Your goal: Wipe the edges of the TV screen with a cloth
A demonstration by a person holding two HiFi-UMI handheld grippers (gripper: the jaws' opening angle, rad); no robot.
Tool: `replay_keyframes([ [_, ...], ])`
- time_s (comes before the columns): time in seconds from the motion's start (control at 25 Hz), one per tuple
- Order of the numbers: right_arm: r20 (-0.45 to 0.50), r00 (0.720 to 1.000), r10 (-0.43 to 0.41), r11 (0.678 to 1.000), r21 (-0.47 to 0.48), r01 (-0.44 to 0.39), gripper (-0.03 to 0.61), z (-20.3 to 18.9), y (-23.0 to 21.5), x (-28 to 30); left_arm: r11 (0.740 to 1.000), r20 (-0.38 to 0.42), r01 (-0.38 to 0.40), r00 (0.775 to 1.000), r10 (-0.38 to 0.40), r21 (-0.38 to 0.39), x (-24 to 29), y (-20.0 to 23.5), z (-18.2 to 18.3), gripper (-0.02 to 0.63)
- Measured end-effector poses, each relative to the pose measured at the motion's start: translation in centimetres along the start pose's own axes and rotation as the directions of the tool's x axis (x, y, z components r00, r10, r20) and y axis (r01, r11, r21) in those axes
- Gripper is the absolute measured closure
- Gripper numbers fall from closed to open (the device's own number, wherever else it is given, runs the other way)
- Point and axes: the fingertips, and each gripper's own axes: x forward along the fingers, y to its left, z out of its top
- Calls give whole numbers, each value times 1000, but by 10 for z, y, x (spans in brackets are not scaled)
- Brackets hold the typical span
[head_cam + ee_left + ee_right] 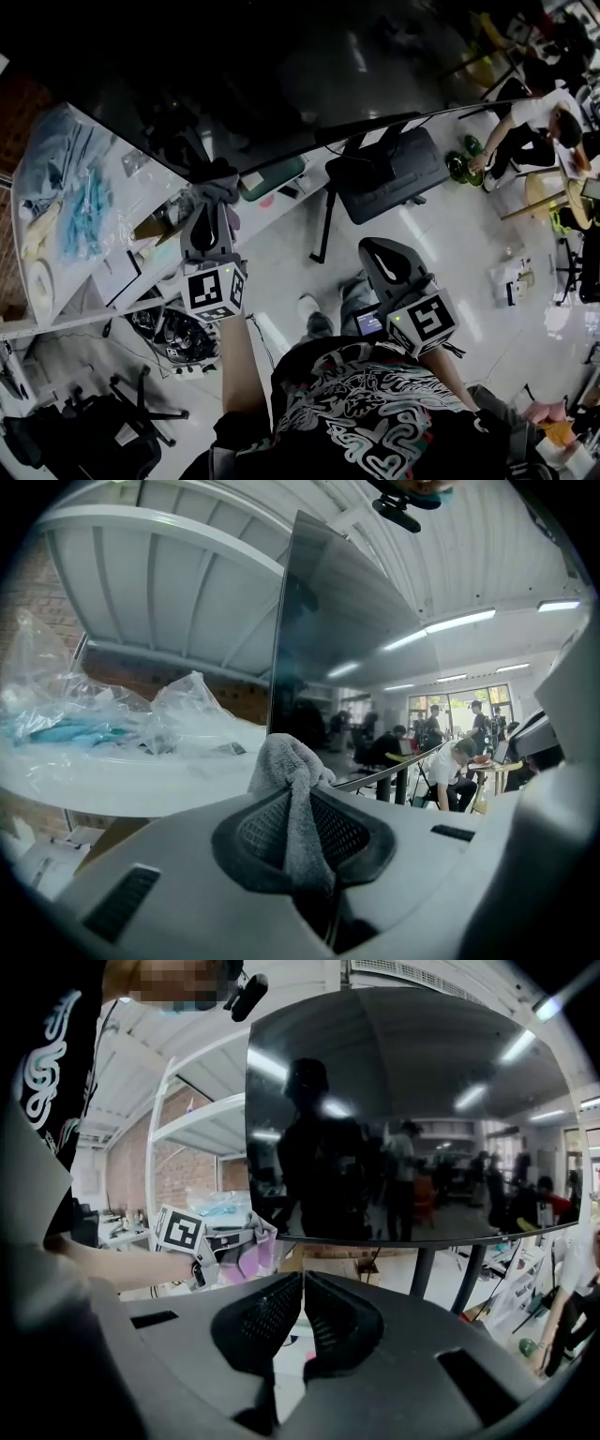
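Slip risk first: cloth (289, 761) pinched by just a narrow fold in left gripper (302, 841), jaws clamped on it, bunched end up by the TV screen (342, 658) edge at frame centre; cannot tell contact. Could pull free if dragged hard along the bezel. Second: hard jaw tips close behind the cloth, so could scrape the panel if pressed too far in. Third: plastic bags (178, 710) on white shelf (141, 780) at left of frame, near the screen's side edge; could snag on a pass there. Fourth: screen up on thin stand legs (420, 1274), probably wobbly under a sideways shove. Right gripper (302, 1309) clenched on nothing, low centre-right in head view, well apart from the screen. Count: 1 TV screen, 1 cloth, 2 grippers, 1 shelf, several bags, exact number unclear
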Motion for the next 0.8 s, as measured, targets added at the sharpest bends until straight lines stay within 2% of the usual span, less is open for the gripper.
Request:
replay_keyframes([
  [0.24, -7, 1000, -11, 1000, 11, 11, 545, 0, -8, 6, 1000, -5, 7, 1000, -7, 5, 6, 2, -1, 563],
  [0.8, -6, 1000, 24, 1000, -12, -24, 545, 0, -4, 20, 999, 7, 36, 999, -36, -17, 12, -6, 0, 563],
])
